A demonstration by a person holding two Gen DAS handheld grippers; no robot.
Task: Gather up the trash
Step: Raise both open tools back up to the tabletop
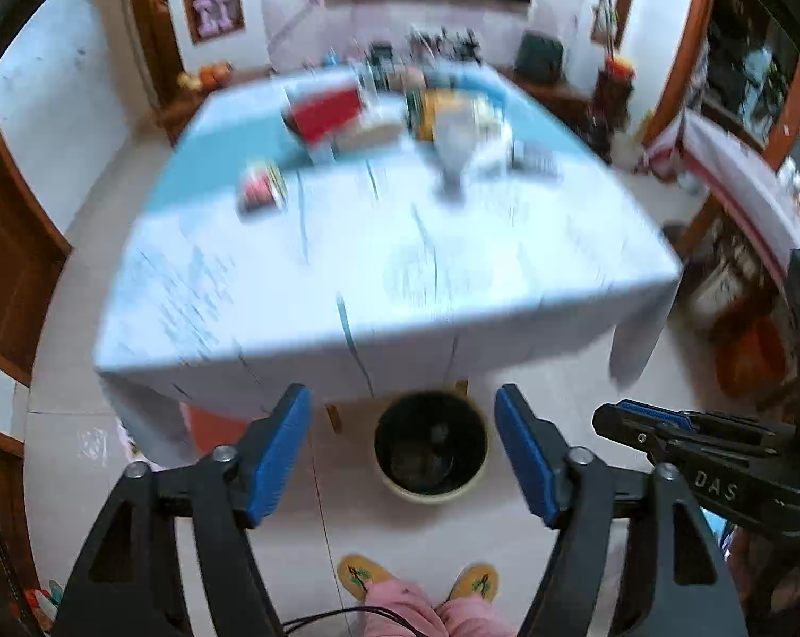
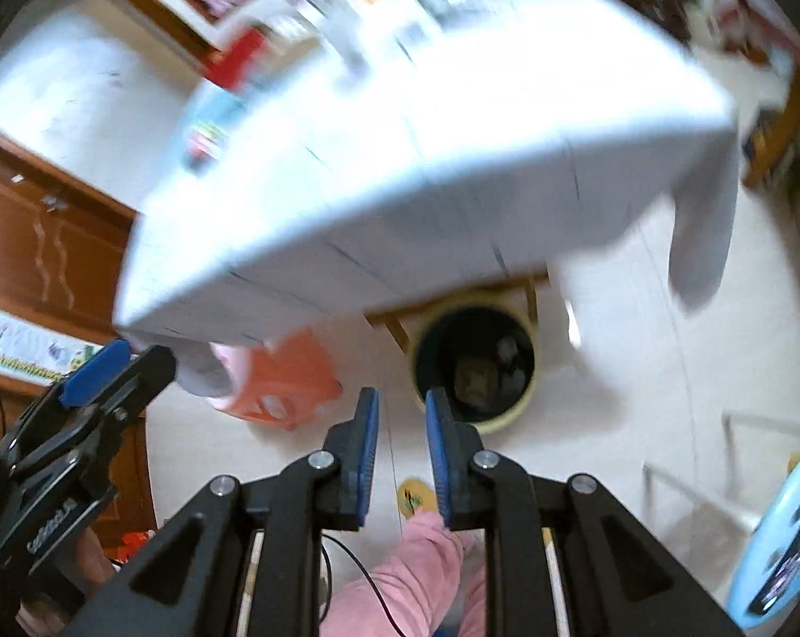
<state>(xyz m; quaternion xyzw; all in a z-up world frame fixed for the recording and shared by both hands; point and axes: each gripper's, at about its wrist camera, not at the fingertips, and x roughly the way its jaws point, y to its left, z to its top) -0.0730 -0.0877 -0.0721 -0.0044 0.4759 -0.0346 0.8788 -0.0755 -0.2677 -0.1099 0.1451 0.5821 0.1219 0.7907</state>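
Note:
A round bin (image 1: 430, 446) with a dark liner stands on the floor under the table's near edge; some scraps lie at its bottom. It also shows in the right wrist view (image 2: 473, 366). My left gripper (image 1: 402, 446) is wide open and empty, held above the floor in front of the bin. My right gripper (image 2: 401, 419) is open by a narrow gap and empty, just short of the bin; it also shows in the left wrist view (image 1: 654, 424). A red and white packet (image 1: 261, 188) lies on the table at the left. Both views are blurred.
A table (image 1: 506, 286) with a white and blue cloth fills the middle, with a red box (image 1: 328, 114), a pale pitcher (image 1: 455, 143) and other clutter at its far side. An orange stool (image 2: 288, 387) stands under the table. My feet in yellow slippers (image 1: 360, 576) are below.

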